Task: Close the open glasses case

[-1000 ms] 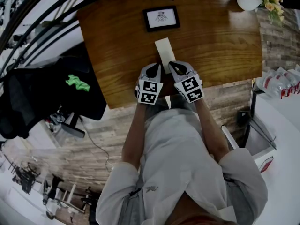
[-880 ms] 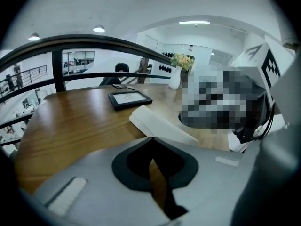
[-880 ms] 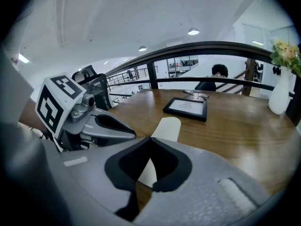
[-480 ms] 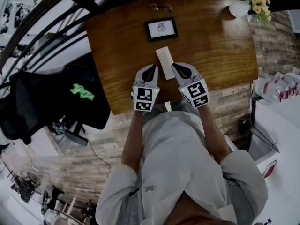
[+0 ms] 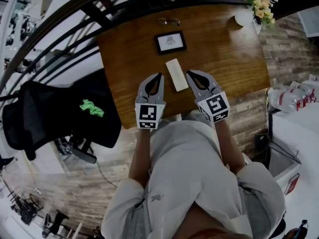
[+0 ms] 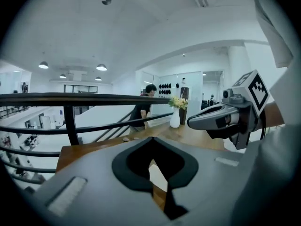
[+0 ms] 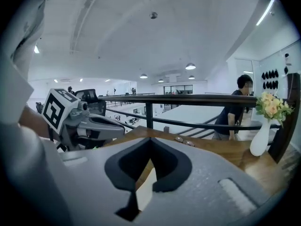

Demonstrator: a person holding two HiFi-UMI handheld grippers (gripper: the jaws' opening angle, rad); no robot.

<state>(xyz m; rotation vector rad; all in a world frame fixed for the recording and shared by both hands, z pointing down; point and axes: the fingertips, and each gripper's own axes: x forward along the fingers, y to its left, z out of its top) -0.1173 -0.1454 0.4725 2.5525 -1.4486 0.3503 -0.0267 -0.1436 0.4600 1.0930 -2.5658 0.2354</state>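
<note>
Glasses case (image 5: pixel 177 74) lies flat on the tabletop (image 5: pixel 227 54), between the two sets of jaws and touching neither. Left gripper (image 5: pixel 159 76): jaws tip to tip, nothing held. Right gripper (image 5: pixel 190 73): same, closed and empty. Case reads as one pale slab with no raised lid, so my guess is the closing step is done or nearly so, can't confirm the latch. Next move, if needed: press down on the lid edge with closed tips. No brand readable; framed card (image 5: pixel 170 42) beyond the tips has print too small to read, only square markers on the cubes

Left tongs (image 5: pixel 159 75), right tongs (image 5: pixel 189 73) apparently closed, empty.
</note>
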